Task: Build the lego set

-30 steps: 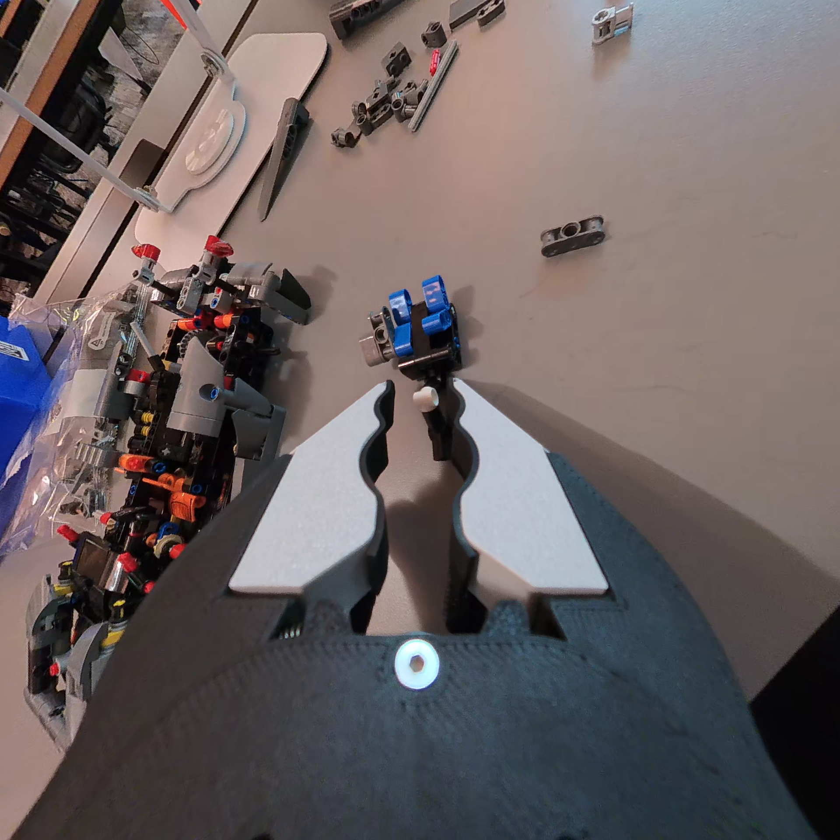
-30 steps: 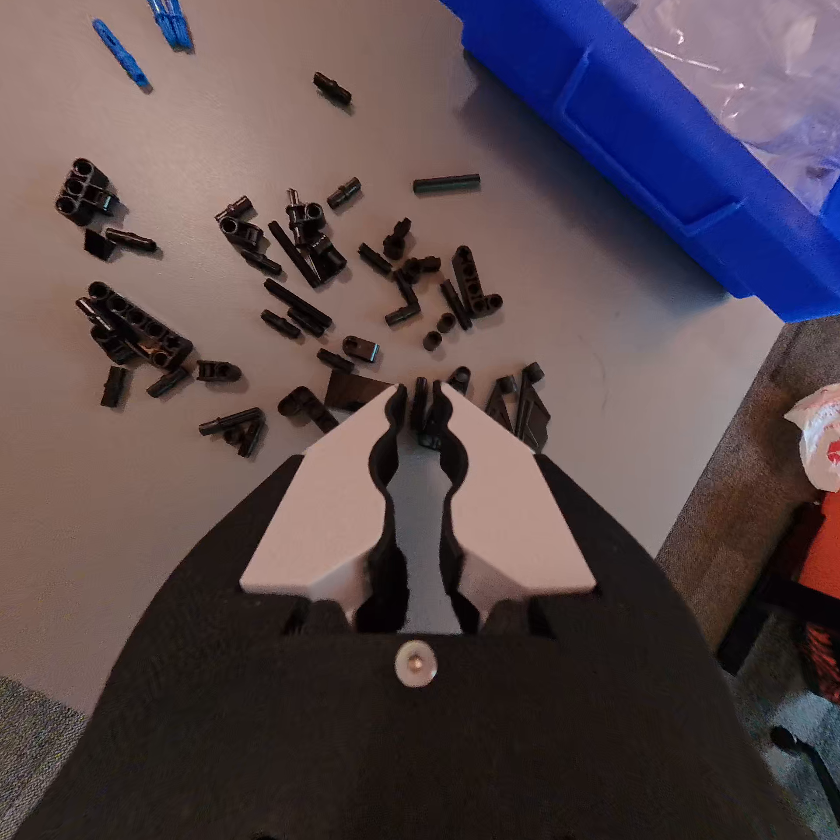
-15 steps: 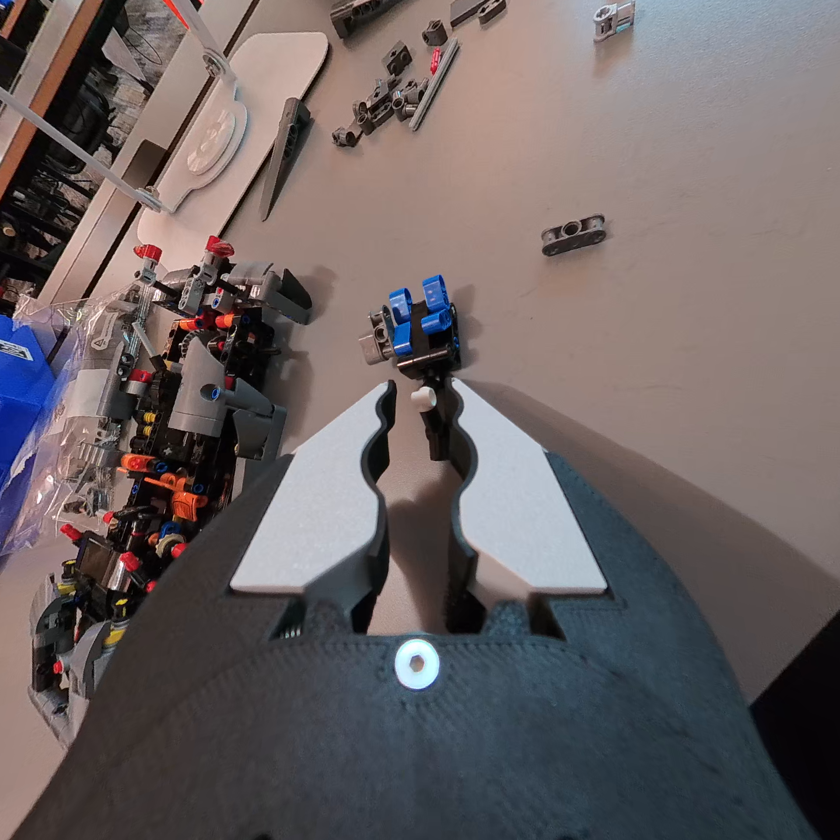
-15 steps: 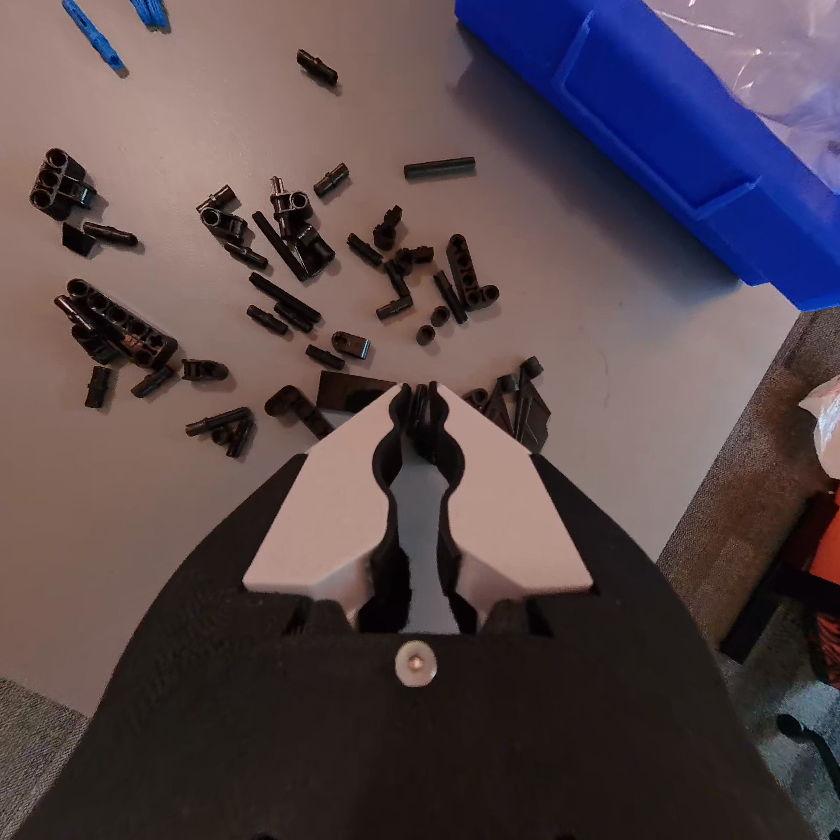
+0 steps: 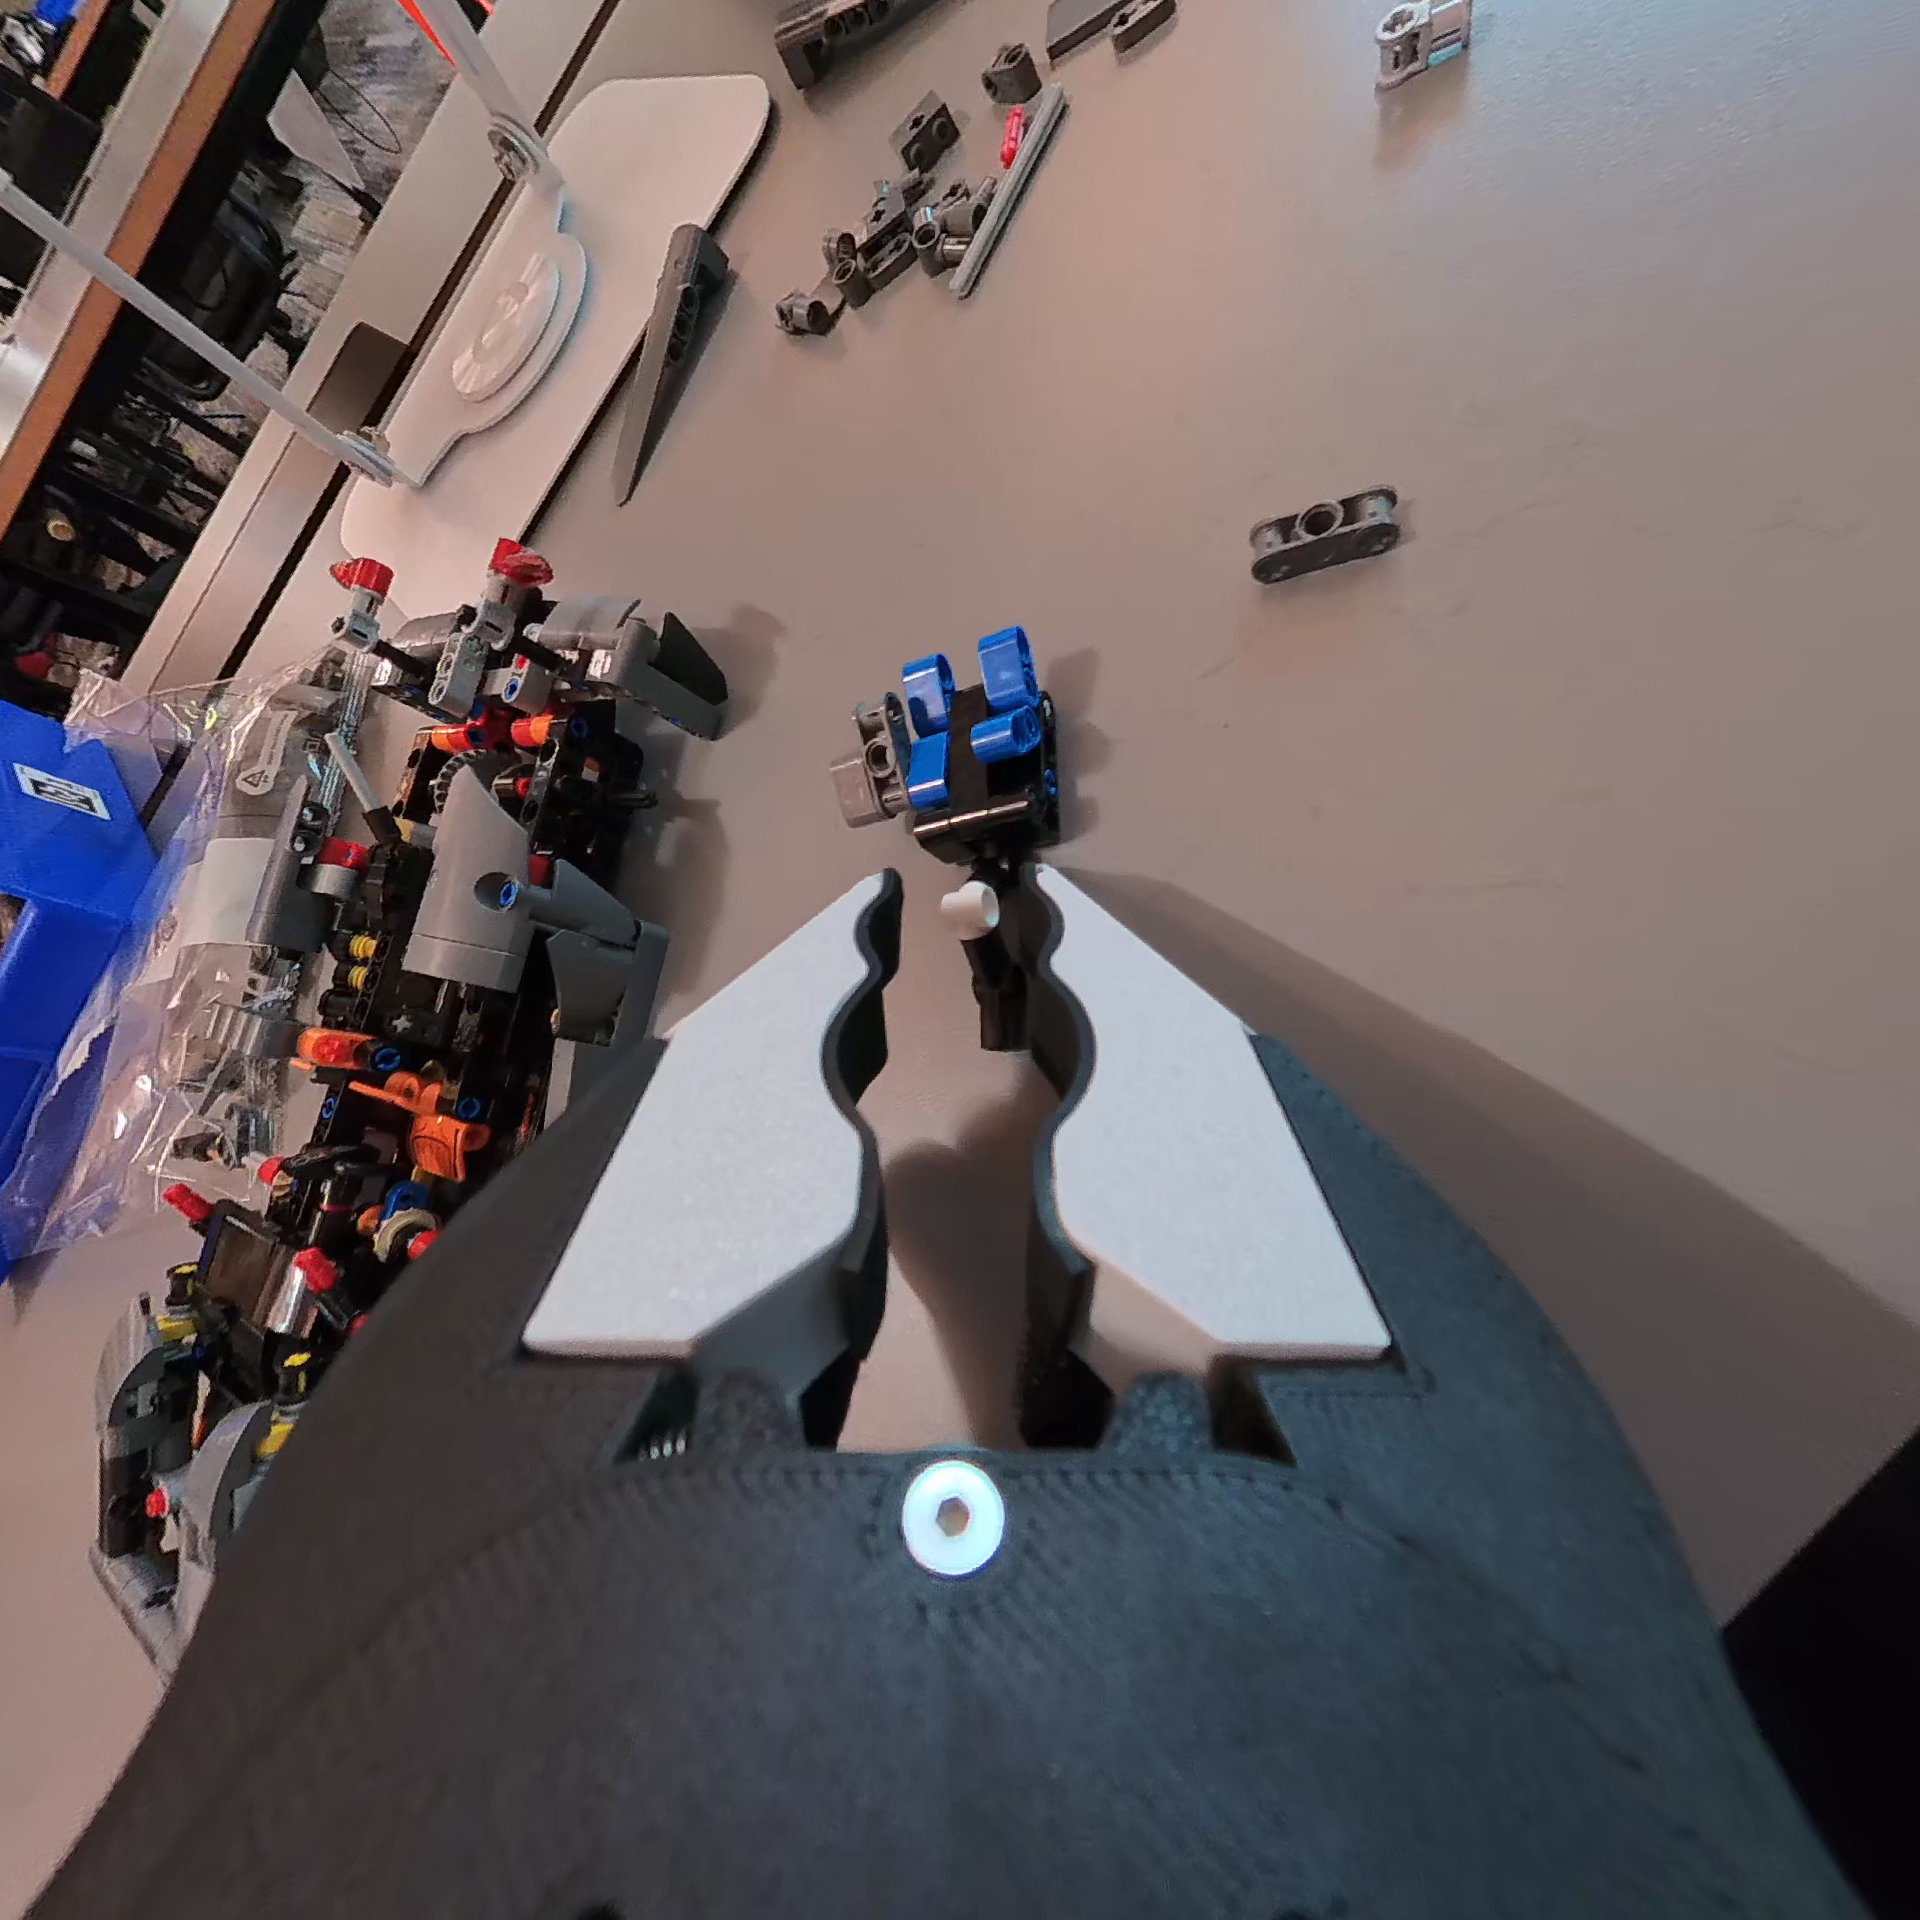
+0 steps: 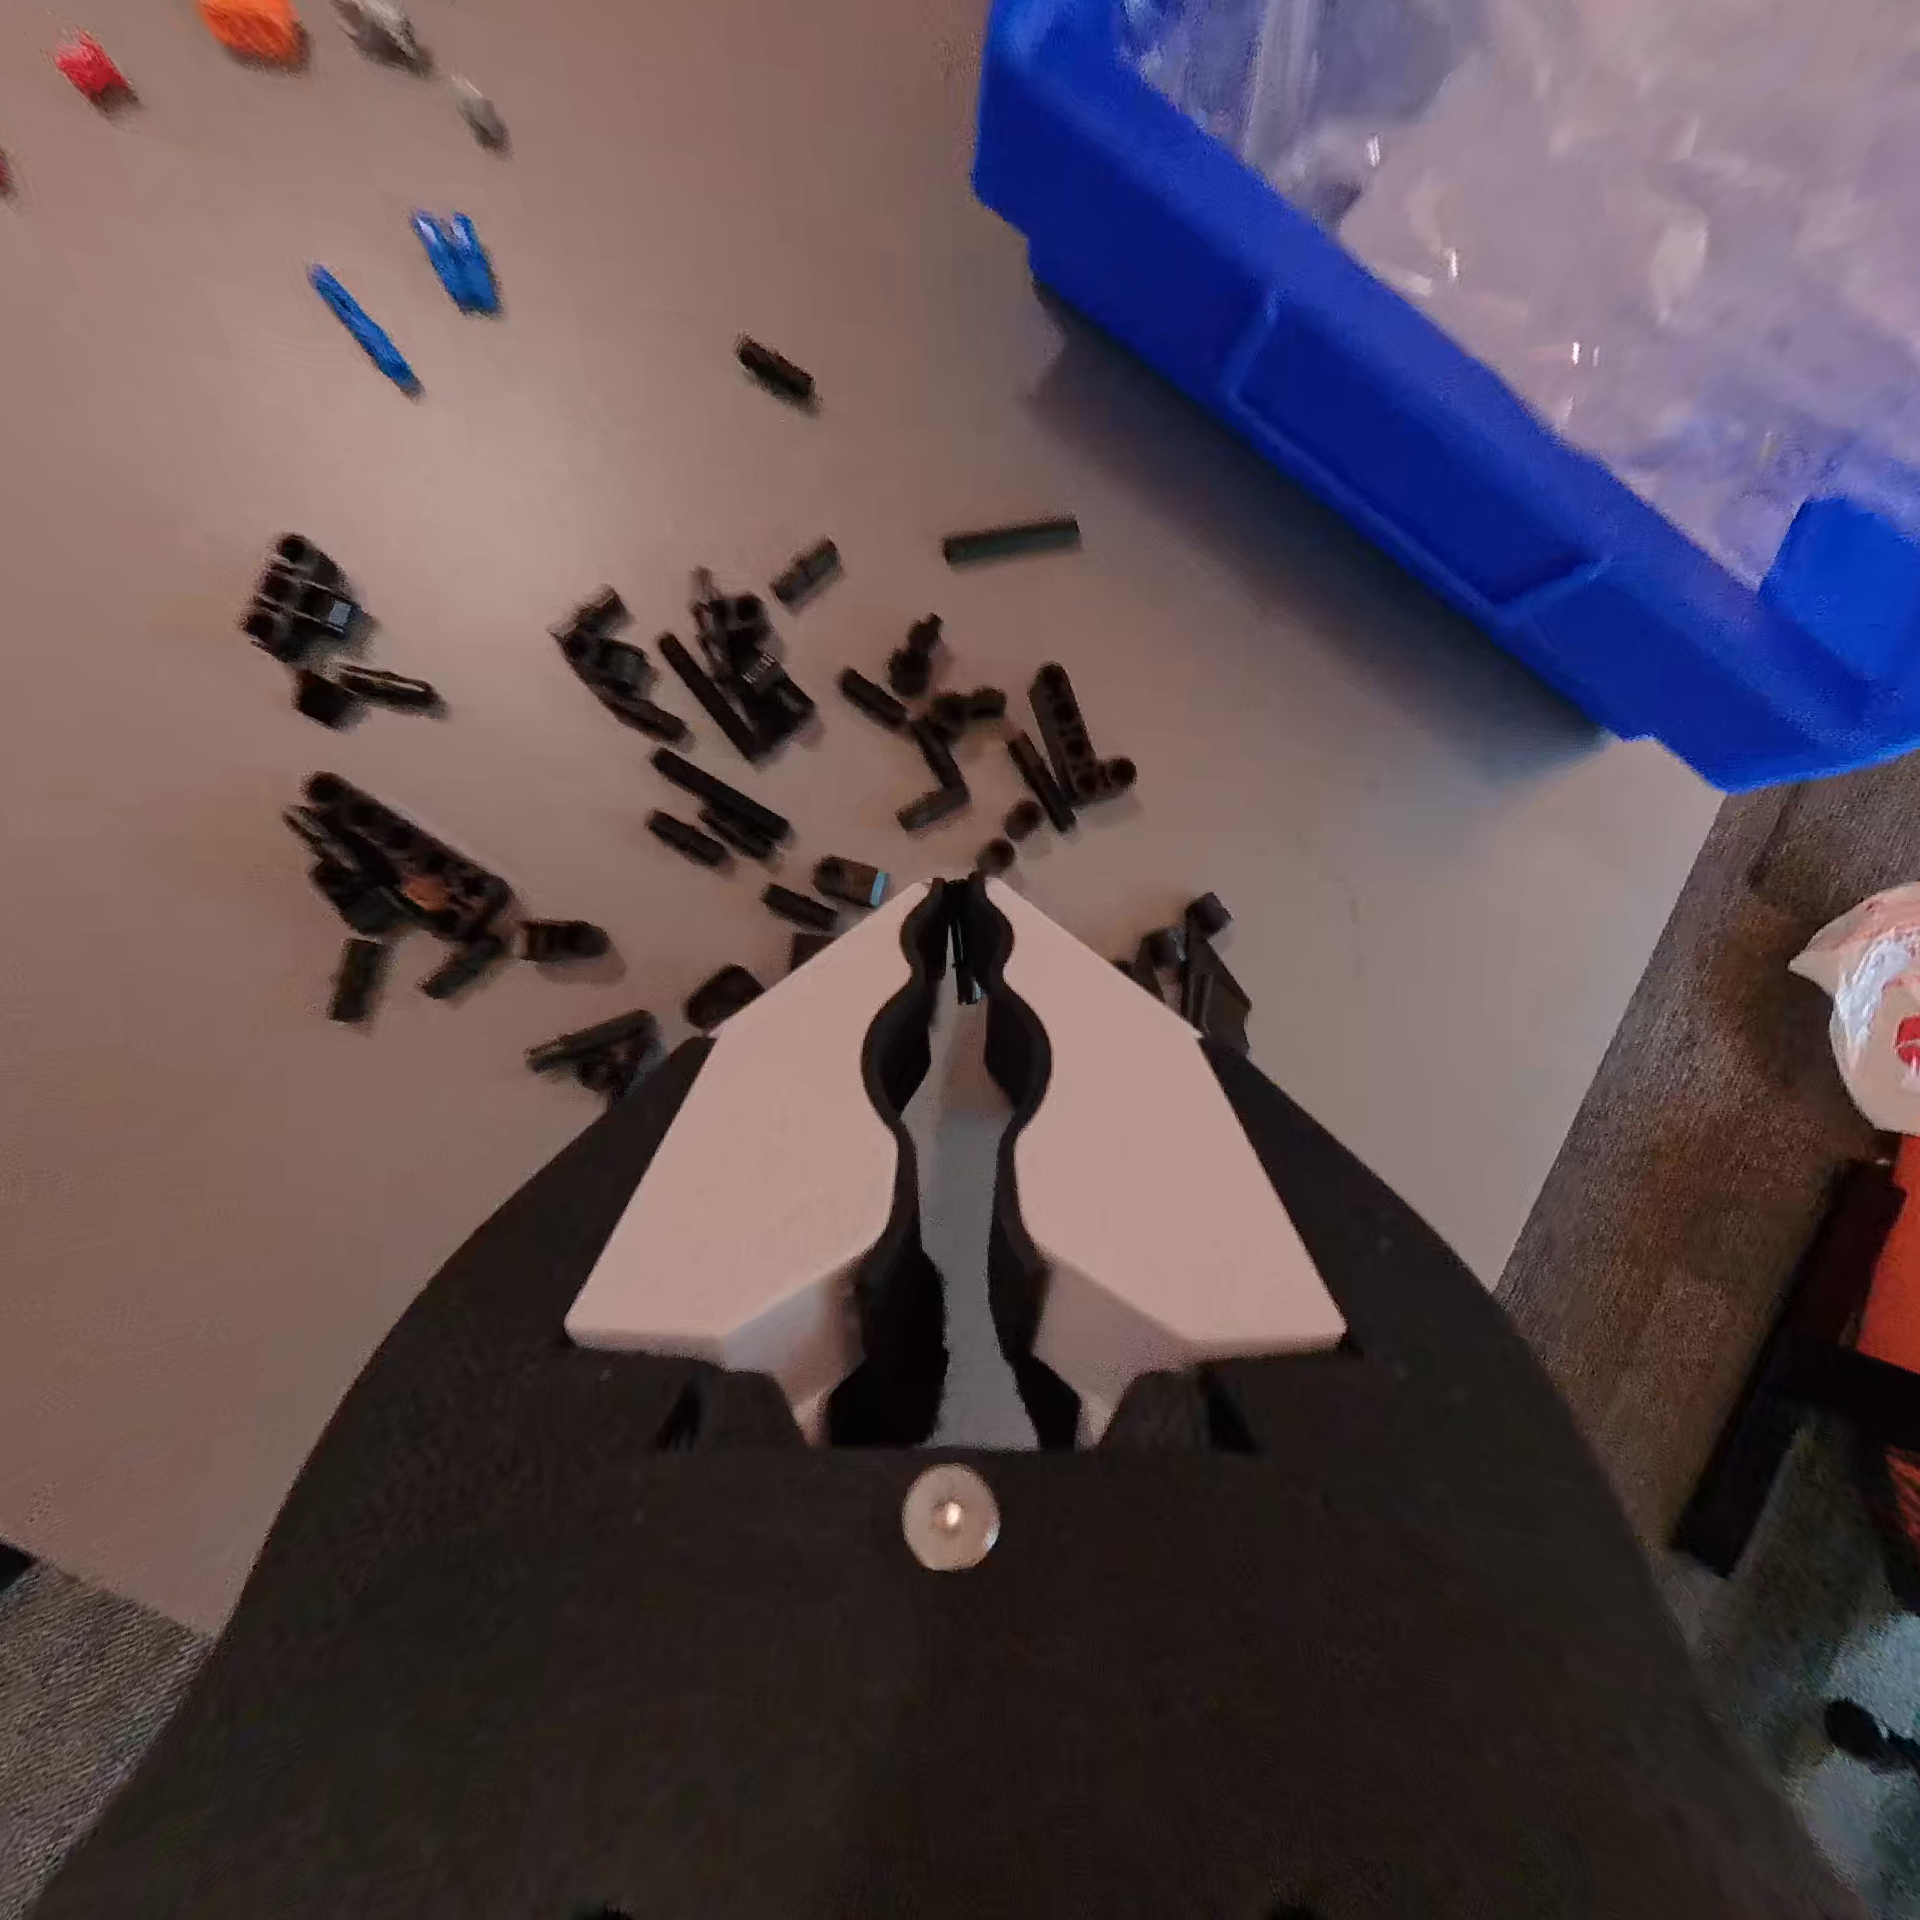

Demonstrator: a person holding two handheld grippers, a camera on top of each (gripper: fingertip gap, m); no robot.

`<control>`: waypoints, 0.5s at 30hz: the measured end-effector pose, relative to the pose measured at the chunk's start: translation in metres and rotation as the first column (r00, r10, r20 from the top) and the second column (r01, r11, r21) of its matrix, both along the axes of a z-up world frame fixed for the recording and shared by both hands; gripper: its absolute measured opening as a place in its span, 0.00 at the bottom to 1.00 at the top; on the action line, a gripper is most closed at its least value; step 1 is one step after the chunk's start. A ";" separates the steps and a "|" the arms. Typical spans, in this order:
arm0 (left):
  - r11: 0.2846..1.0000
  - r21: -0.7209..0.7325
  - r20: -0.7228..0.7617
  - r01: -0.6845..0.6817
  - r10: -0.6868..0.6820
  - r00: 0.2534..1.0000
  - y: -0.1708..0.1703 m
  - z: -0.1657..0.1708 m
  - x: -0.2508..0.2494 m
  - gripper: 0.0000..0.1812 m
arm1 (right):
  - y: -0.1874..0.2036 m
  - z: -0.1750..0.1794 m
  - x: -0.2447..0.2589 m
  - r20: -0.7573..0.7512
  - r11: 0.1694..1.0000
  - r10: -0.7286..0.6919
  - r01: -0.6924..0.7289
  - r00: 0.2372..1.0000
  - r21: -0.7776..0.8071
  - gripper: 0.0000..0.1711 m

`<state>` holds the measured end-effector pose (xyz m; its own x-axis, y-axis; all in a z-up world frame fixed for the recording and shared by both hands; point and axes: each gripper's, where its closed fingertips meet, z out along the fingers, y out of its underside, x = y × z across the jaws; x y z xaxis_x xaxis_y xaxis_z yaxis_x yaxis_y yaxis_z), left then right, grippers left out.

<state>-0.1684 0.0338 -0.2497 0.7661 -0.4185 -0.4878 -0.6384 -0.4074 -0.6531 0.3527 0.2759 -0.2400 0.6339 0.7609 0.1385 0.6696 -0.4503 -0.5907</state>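
In the left wrist view my left gripper (image 5: pixel 961 878) is open and low over the table. A small blue, black and grey sub-assembly (image 5: pixel 966 743) stands just past its tips. Its black stem (image 5: pixel 997 987), with a white knob, lies between the jaws against the right finger. The partly built multicoloured model (image 5: pixel 416 935) lies to the left. In the right wrist view my right gripper (image 6: pixel 961 888) is shut on a thin black piece (image 6: pixel 964 951), held above a scatter of small black pieces (image 6: pixel 727 707).
A blue bin (image 6: pixel 1403 395) with plastic bags stands at the upper right, near the table's right edge. Blue pins (image 6: pixel 358 327) lie farther off. In the left wrist view a grey beam (image 5: pixel 1325 530), loose grey parts (image 5: pixel 914 229) and a plastic bag (image 5: pixel 156 987) lie around. Left tips to right tips: about 60 cm.
My right gripper has closed on a thin black piece from the pile and lifted away with it; that view is now blurred. The left gripper and sub-assembly have not moved.
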 end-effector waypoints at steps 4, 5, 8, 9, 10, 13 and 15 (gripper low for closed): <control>1.000 0.015 -0.002 -0.022 0.022 1.000 -0.004 0.002 -0.005 0.13 | -0.014 0.026 -0.035 -0.021 0.995 0.077 -0.076 0.997 0.065 0.00; 0.999 0.019 0.001 -0.028 0.028 1.000 -0.006 0.003 -0.007 0.13 | -0.019 0.033 -0.048 -0.026 0.991 0.107 -0.105 0.994 0.082 0.00; 0.998 0.035 0.014 -0.044 0.044 0.999 -0.011 0.006 -0.012 0.14 | -0.042 0.048 -0.100 -0.061 0.969 0.225 -0.216 0.973 0.118 0.00; 0.998 0.040 0.019 -0.049 0.048 0.999 -0.013 0.007 -0.014 0.14 | -0.052 0.049 -0.119 -0.065 0.958 0.270 -0.261 0.961 0.123 0.00; 0.998 0.046 0.023 -0.051 0.050 0.998 -0.015 0.009 -0.016 0.14 | -0.062 0.049 -0.140 -0.065 0.943 0.318 -0.308 0.946 0.125 0.00; 0.997 0.057 0.025 -0.042 0.040 0.999 -0.022 0.010 -0.017 0.14 | -0.098 0.044 -0.203 -0.070 0.883 0.463 -0.454 0.883 0.119 0.00; 0.997 0.065 0.023 -0.035 0.034 0.999 -0.026 0.011 -0.018 0.14 | -0.125 0.038 -0.244 -0.078 0.828 0.558 -0.550 0.826 0.105 0.00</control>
<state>-0.1865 0.0079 -0.2384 0.7902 -0.3594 -0.4964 -0.6101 -0.3845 -0.6927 0.1083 0.1509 -0.2024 0.1221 0.9782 0.1681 0.7280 0.0268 -0.6850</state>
